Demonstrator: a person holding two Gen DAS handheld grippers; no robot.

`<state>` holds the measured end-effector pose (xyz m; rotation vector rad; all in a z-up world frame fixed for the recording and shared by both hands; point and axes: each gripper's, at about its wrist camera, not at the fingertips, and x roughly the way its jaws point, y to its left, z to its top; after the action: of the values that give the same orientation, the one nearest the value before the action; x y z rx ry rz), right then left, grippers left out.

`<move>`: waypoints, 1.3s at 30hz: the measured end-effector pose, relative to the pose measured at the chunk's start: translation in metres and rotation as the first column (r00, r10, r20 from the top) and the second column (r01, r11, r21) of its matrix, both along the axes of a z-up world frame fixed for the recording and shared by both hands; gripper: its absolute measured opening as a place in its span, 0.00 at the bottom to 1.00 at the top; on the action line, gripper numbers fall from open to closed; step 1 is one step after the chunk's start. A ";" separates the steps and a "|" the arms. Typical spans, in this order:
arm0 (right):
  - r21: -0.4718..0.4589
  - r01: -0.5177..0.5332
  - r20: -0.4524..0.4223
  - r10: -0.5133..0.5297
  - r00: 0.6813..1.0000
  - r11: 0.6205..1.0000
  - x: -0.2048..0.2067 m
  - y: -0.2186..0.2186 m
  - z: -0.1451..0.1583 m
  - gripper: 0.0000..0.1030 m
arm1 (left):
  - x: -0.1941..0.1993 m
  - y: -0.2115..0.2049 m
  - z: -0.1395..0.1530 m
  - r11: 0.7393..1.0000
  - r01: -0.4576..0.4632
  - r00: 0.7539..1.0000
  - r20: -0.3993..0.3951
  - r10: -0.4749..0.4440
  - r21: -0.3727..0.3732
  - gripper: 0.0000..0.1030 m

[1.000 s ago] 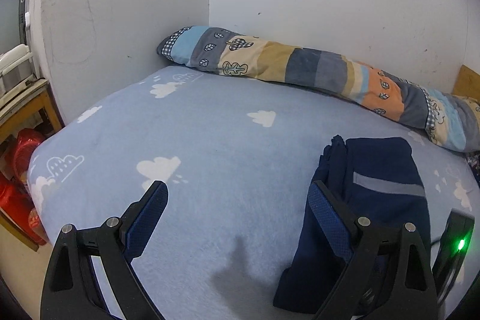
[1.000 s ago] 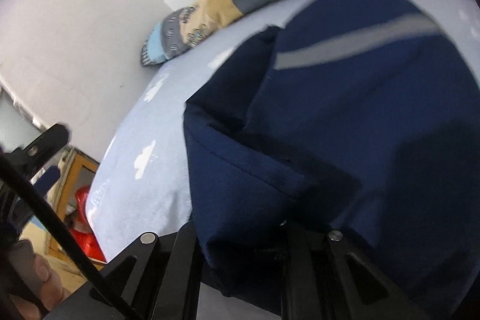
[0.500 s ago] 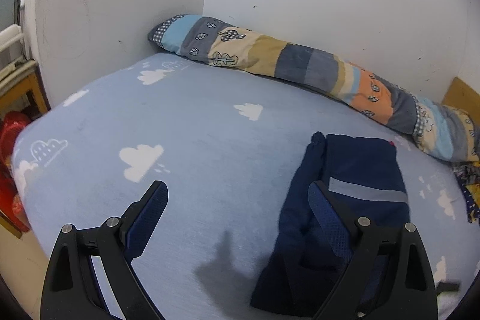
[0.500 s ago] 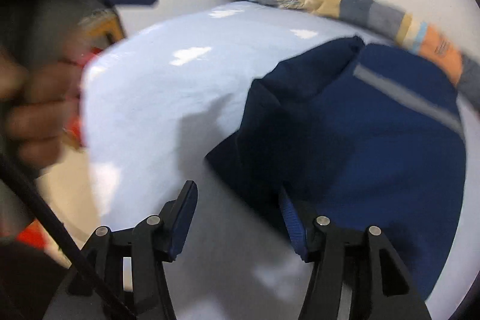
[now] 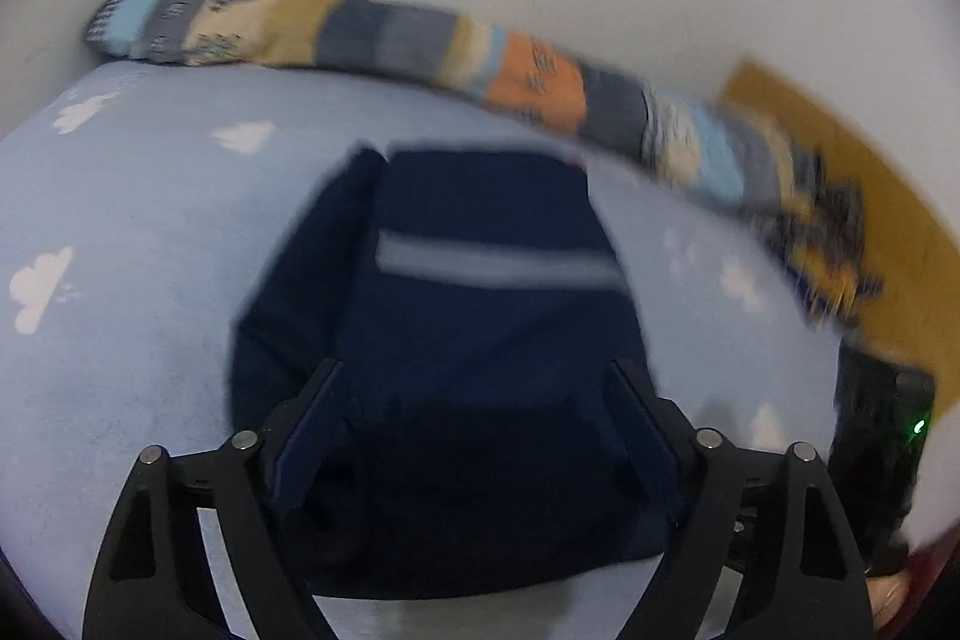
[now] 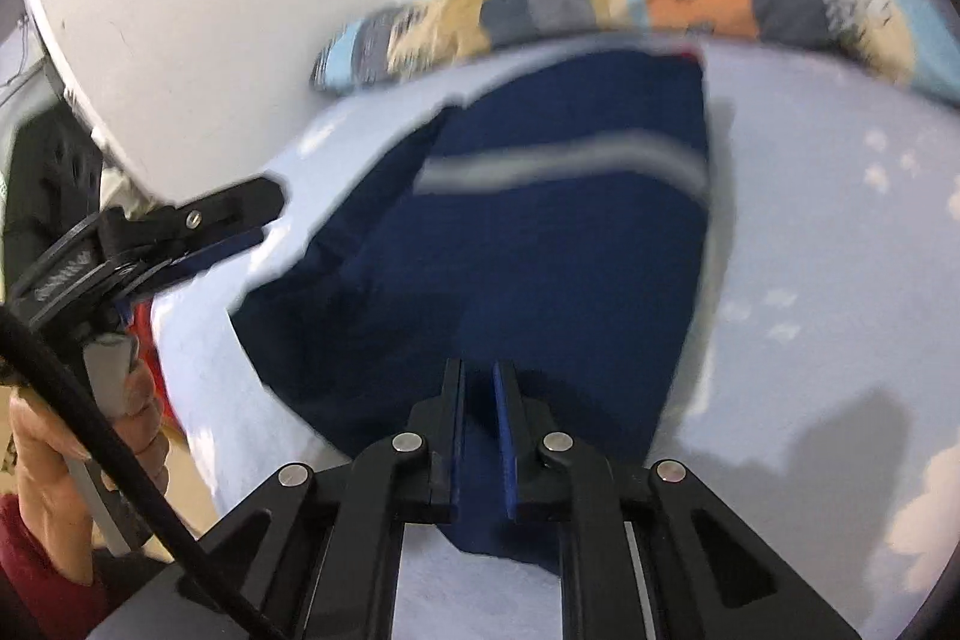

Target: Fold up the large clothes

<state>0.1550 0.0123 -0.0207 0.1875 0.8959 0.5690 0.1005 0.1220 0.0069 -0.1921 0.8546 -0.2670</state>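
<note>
A folded navy garment point(image 5: 492, 340) with a grey stripe point(image 5: 498, 263) is seen lying on the cloud-printed blue bedsheet point(image 5: 132, 244), a patchwork bolster point(image 5: 384, 34) beyond it at twelve o'clock. Its near edge is straddled by the left gripper point(image 5: 474, 400), whose wide jaws are closing without pressing it. The right gripper point(image 6: 478, 400) is narrowing on the near hem, cloth pinched between its pads.

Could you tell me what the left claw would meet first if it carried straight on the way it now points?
Most likely the folded navy garment: the left claw, its jaws closing, straddles its near end with nothing else in between. Blur leaves depth uncertain.
</note>
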 end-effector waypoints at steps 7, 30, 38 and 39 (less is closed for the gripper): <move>0.138 0.031 -0.215 0.000 0.977 0.990 0.021 -0.035 -0.044 0.00 | 0.023 0.021 -0.070 0.963 -0.117 0.959 -0.223 0.173 0.244 0.84; -0.179 0.211 -0.186 -0.244 0.952 0.961 0.238 -0.003 -0.025 0.11 | 0.029 0.014 -0.027 0.974 -0.207 0.961 -0.167 0.219 0.088 0.84; -0.154 0.181 -0.019 -0.186 0.982 0.971 0.159 -0.014 0.036 0.31 | 0.022 0.020 -0.017 0.972 -0.231 0.960 -0.148 0.236 0.050 0.84; -0.173 0.192 -0.002 -0.196 0.981 0.966 0.148 -0.015 0.034 0.33 | 0.020 0.018 -0.016 0.972 -0.228 0.962 -0.146 0.233 0.050 0.84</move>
<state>0.3026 -0.0032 0.0131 0.1223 0.9285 0.3061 0.1203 0.1396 -0.0090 -0.2819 0.9770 -0.0202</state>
